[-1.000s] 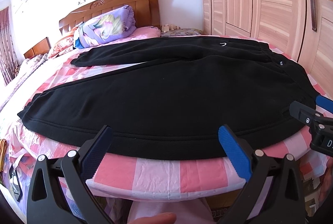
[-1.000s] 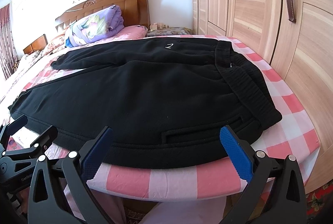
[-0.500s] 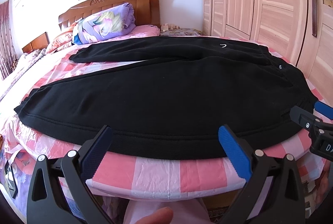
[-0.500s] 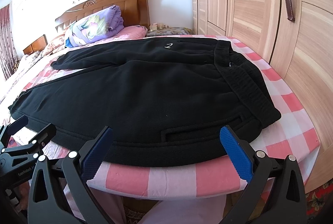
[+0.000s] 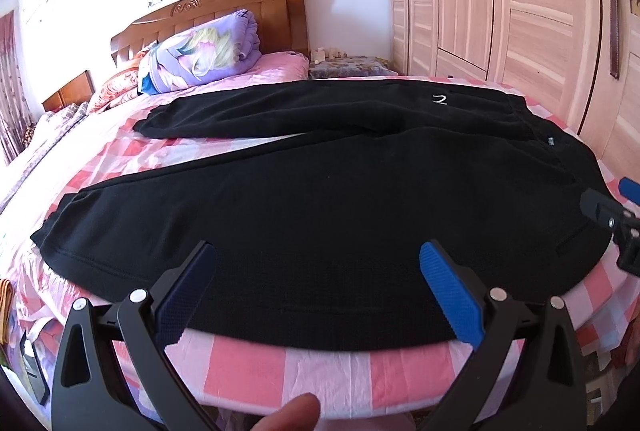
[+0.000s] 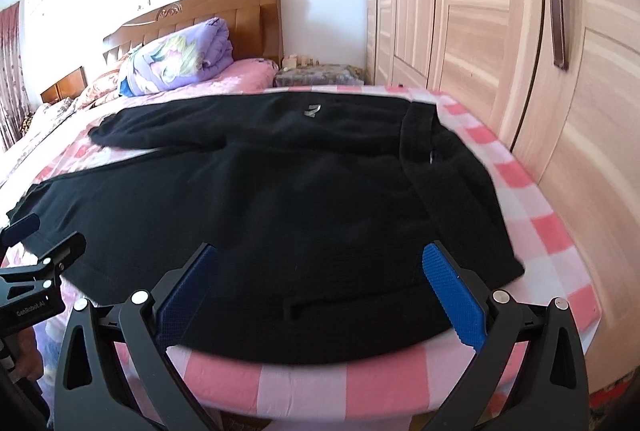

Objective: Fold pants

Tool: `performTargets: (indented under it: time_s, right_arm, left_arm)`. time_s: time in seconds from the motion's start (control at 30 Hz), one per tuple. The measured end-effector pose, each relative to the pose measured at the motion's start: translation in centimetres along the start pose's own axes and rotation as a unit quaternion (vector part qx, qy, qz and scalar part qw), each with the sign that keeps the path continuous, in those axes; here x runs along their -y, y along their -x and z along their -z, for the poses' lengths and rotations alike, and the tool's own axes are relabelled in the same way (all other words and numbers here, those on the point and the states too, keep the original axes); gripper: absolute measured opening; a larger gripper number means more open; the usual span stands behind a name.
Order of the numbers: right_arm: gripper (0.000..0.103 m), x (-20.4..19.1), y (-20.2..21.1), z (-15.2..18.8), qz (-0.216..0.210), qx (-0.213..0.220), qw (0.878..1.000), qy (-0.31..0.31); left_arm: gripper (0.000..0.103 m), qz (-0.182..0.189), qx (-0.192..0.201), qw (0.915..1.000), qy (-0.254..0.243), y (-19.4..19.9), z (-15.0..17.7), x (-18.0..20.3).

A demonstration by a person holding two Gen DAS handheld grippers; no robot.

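Note:
Black pants (image 5: 320, 199) lie spread flat on the pink checked bed (image 5: 288, 371), legs to the left, waistband (image 6: 452, 183) to the right. A small white logo (image 5: 440, 99) marks the far leg. My left gripper (image 5: 320, 295) is open and empty, hovering over the near leg's edge. My right gripper (image 6: 320, 295) is open and empty over the near edge by the hip and pocket slit (image 6: 336, 301). Each gripper shows at the edge of the other's view: the right one (image 5: 616, 215) and the left one (image 6: 36, 251).
A wooden headboard (image 5: 224, 11) and a folded purple quilt (image 5: 200, 55) stand at the far end. Wardrobe doors (image 6: 520, 31) run close along the bed's right side. A nightstand (image 5: 348, 65) sits in the far corner. My thumb (image 5: 288, 411) shows at the bottom.
Both grippers have moved forward and a little up over the bed's near edge. The pants have not moved. Jaws stay open.

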State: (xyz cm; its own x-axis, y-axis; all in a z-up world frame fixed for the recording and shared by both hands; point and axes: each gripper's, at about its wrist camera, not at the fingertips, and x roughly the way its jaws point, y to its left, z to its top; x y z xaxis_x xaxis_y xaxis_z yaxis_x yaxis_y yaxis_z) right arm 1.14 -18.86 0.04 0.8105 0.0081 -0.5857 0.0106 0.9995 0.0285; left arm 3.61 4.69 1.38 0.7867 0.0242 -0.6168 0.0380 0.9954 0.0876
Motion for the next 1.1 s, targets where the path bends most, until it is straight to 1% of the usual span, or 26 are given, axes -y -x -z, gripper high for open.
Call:
performTargets:
  time_s: [0.07, 0.1, 0.13, 0.2, 0.27, 0.3, 0.37, 0.4, 0.43, 0.5, 0.53, 0.57, 0.6, 0.63, 0.67, 0.7, 0.73, 0.77, 0.8, 0.83, 0.9, 0.97, 1.0, 1.03, 1.07, 1.1]
  right_arm:
    - [0.099, -0.1, -0.2, -0.7, -0.004, 0.003, 1.000, 0.007]
    - [0.099, -0.1, -0.5, -1.2, -0.014, 0.004, 1.000, 0.013]
    - [0.099, 0.0, -0.8, -1.9, -0.025, 0.004, 1.000, 0.016]
    - [0.099, 0.5, -2.2, -3.8, -0.064, -0.002, 0.998, 0.027]
    - [0.099, 1.5, -3.9, -5.7, -0.085, -0.009, 0.996, 0.027]
    - [0.099, 2.4, -5.4, -7.3, -0.092, -0.016, 0.995, 0.023]
    - [0.099, 3.7, -7.8, -9.6, -0.101, -0.022, 0.994, 0.017]
    - [0.099, 4.5, -10.0, -11.3, -0.105, -0.030, 0.994, 0.016]
    - [0.099, 4.7, -11.6, -12.3, -0.107, -0.039, 0.993, 0.022]
    - [0.099, 4.7, -16.6, -15.2, -0.115, -0.073, 0.989, 0.049]
    - [0.099, 4.2, -18.5, -16.3, -0.127, -0.086, 0.986, 0.061]
    - [0.099, 3.7, -20.5, -17.2, -0.146, -0.099, 0.982, 0.074]
    - [0.099, 2.9, -23.5, -18.5, -0.164, -0.116, 0.975, 0.090]
    - [0.099, 2.4, -25.9, -19.4, -0.169, -0.128, 0.972, 0.102]
    - [0.099, 1.8, -27.9, -20.1, -0.171, -0.140, 0.969, 0.113]
    - [0.099, 1.1, -30.2, -20.8, -0.174, -0.157, 0.964, 0.124]
    - [0.099, 0.7, -31.7, -21.3, -0.174, -0.165, 0.962, 0.132]
    - [0.099, 0.2, -33.3, -21.9, -0.175, -0.171, 0.960, 0.138]
    - [0.099, 0.0, -34.4, -22.3, -0.178, -0.175, 0.958, 0.140]
    - [0.099, -0.4, -35.9, -22.8, -0.188, -0.185, 0.954, 0.140]
    - [0.099, -1.0, -38.0, -23.2, -0.197, -0.204, 0.948, 0.145]
    - [0.097, -1.6, -39.8, -23.2, -0.204, -0.228, 0.938, 0.162]
    - [0.095, -1.8, -40.0, -22.9, -0.210, -0.232, 0.934, 0.171]
    - [0.094, -1.6, -39.9, -22.9, -0.211, -0.226, 0.934, 0.179]
    - [0.090, -1.7, -39.5, -22.6, -0.216, -0.218, 0.932, 0.191]
    - [0.084, -1.8, -39.1, -22.4, -0.218, -0.211, 0.932, 0.198]
  left_arm:
    - [0.102, 0.000, 0.000, 1.0000, -0.009, -0.3, -0.6, 0.2]
    - [0.102, 0.000, -0.001, 0.9998, -0.018, -0.5, -1.0, 0.4]
    - [0.102, 0.009, -0.006, 0.9996, -0.027, -0.7, -1.5, 0.6]
    - [0.102, 0.030, -0.011, 0.9986, -0.042, -1.1, -2.7, 1.0]
    - [0.102, 0.020, -0.007, 0.9987, -0.047, -1.7, -4.1, 1.0]
    - [0.102, 0.021, -0.014, 0.9985, -0.048, -2.6, -5.5, 0.7]
    - [0.102, 0.042, -0.040, 0.9972, -0.048, -4.5, -7.7, -0.2]
    - [0.102, 0.057, -0.059, 0.9953, -0.052, -5.8, -8.6, -0.5]
    - [0.102, 0.065, -0.074, 0.9935, -0.056, -7.0, -9.4, -0.8]
    - [0.102, 0.052, -0.073, 0.9943, -0.058, -8.6, -10.7, -1.4]
    - [0.102, 0.049, -0.070, 0.9946, -0.058, -9.1, -11.0, -1.6]
    - [0.102, 0.054, -0.070, 0.9942, -0.061, -10.2, -11.8, -1.9]
    - [0.102, 0.061, -0.074, 0.9933, -0.064, -10.7, -12.2, -2.1]
    - [0.102, 0.060, -0.078, 0.9932, -0.062, -11.4, -12.7, -2.2]
    - [0.102, 0.050, -0.077, 0.9943, -0.054, -12.1, -13.2, -2.4]
    - [0.101, 0.048, -0.061, 0.9962, -0.040, -12.7, -13.9, -2.8]
    - [0.101, 0.056, -0.045, 0.9968, -0.036, -12.7, -14.3, -2.9]
    - [0.102, 0.066, -0.018, 0.9970, -0.035, -12.9, -14.8, -3.2]
    - [0.102, 0.067, -0.011, 0.9968, -0.042, -13.2, -15.1, -3.2]
    - [0.102, 0.065, -0.021, 0.9964, -0.050, -14.0, -15.8, -3.1]
    - [0.102, 0.090, -0.061, 0.9917, -0.069, -16.4, -17.0, -3.1]
    - [0.102, 0.124, -0.088, 0.9867, -0.057, -18.5, -18.2, -3.6]
    - [0.102, 0.147, -0.112, 0.9822, -0.035, -20.2, -19.1, -4.2]
    - [0.102, 0.162, -0.131, 0.9779, -0.012, -21.6, -19.7, -4.7]
    - [0.102, 0.187, -0.161, 0.9686, 0.030, -23.8, -20.8, -5.4]
    - [0.102, 0.204, -0.181, 0.9601, 0.061, -25.2, -21.5, -5.9]
